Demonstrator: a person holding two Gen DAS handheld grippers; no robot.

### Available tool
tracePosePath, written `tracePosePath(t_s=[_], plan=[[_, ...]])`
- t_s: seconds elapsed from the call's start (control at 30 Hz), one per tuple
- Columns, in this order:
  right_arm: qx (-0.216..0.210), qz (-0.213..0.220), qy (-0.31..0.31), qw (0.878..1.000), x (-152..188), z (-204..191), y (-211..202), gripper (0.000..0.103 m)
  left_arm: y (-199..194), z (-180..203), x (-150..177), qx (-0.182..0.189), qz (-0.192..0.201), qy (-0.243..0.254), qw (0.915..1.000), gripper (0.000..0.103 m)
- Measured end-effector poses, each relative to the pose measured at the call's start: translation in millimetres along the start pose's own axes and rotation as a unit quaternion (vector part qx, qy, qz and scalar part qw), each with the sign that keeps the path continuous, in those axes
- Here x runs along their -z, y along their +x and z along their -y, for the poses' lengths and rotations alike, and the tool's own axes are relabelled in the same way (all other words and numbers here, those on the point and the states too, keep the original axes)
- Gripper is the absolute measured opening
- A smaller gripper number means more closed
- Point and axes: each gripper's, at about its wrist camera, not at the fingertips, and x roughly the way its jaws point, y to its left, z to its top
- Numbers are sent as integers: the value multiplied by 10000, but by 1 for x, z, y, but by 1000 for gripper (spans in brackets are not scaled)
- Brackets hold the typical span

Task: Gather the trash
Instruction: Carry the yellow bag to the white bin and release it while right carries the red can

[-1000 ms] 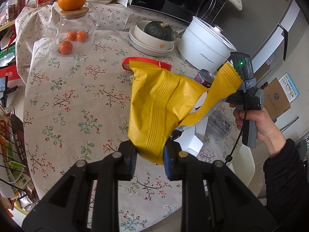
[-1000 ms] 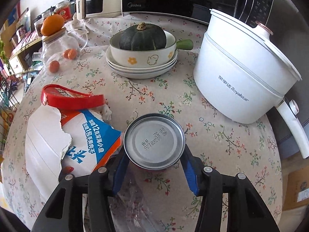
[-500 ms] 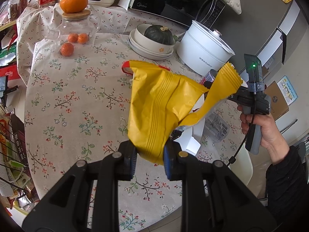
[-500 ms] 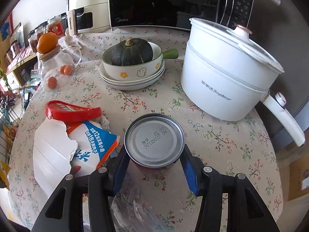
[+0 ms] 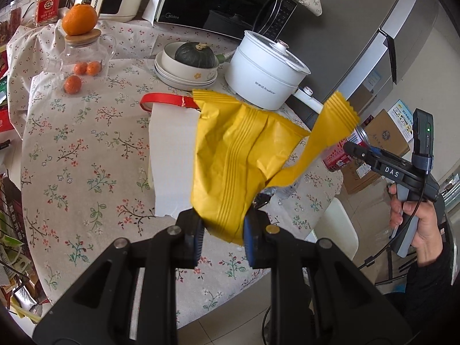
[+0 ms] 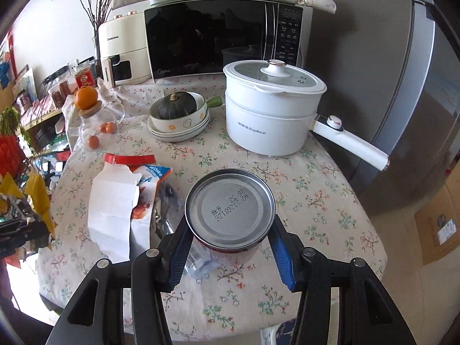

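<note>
My left gripper (image 5: pixel 222 228) is shut on a crumpled yellow snack wrapper (image 5: pixel 238 158) and holds it in the air over the table's near edge. My right gripper (image 6: pixel 230 241) is shut on a red tin can (image 6: pixel 229 211) with a silver end, lifted above the table; the can also shows in the left wrist view (image 5: pixel 343 155). A torn white, red and blue packet (image 6: pixel 120 195) and a clear plastic wrapper (image 6: pixel 169 210) lie on the floral tablecloth (image 6: pixel 302 189).
A white electric pot (image 6: pixel 270 112) with a long handle, stacked bowls holding a green squash (image 6: pixel 176 109), a glass jar with oranges (image 6: pixel 95 120), a microwave (image 6: pixel 218 37) and a fridge (image 6: pixel 417 86) stand at the back. Cardboard boxes (image 5: pixel 382 141) sit on the floor.
Both grippers have risen and pulled back from the table, carrying the wrapper and the can. The table looks smaller and farther in both views.
</note>
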Motion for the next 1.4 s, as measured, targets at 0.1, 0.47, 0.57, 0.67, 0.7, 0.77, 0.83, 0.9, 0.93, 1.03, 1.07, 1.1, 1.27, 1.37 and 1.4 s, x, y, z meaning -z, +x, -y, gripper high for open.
tracePosePath(t_s=[0.1,0.47,0.57,0.67,0.7,0.77,0.83,0.9,0.93,1.03,1.07,1.1,1.27,1.37,1.4], plan=[[-23,5,142,9999,23,9,-18,53,0,13,5,65,-24,161,9998,25],[45,-346,979,9946,82,50,-39,53,18,51,26,232,-321,617,9973,25],[102,-359,1039,9939,91,59,-45,53,22,59,27,306,-382,680,9965,25],[165,-396,1123,9927,100,68,-49,53,24,68,28,372,-408,786,9954,25],[192,-410,1150,9923,103,73,-49,53,26,71,28,406,-429,807,9950,25],[275,-446,1248,9908,109,81,-50,53,30,78,29,490,-472,847,9941,25],[348,-522,1298,9895,118,89,-50,53,35,88,31,552,-526,929,9928,25],[437,-615,1340,9881,127,98,-48,53,41,98,33,622,-598,1019,9910,25],[472,-662,1389,9870,132,104,-48,53,45,104,35,674,-641,1059,9900,25],[587,-816,1578,9823,148,122,-46,53,57,124,37,839,-799,1157,9865,25],[618,-862,1652,9805,153,129,-46,53,61,132,38,918,-835,1180,9852,25],[632,-896,1719,9790,158,135,-47,53,66,141,39,994,-857,1213,9839,25],[719,-925,1939,9740,172,159,-53,53,94,182,48,1212,-1048,1568,9746,25],[755,-928,1973,9730,179,166,-57,53,114,200,58,1259,-1240,1748,9686,25],[775,-944,1994,9723,182,168,-58,53,120,206,62,1272,-1310,1804,9665,25]])
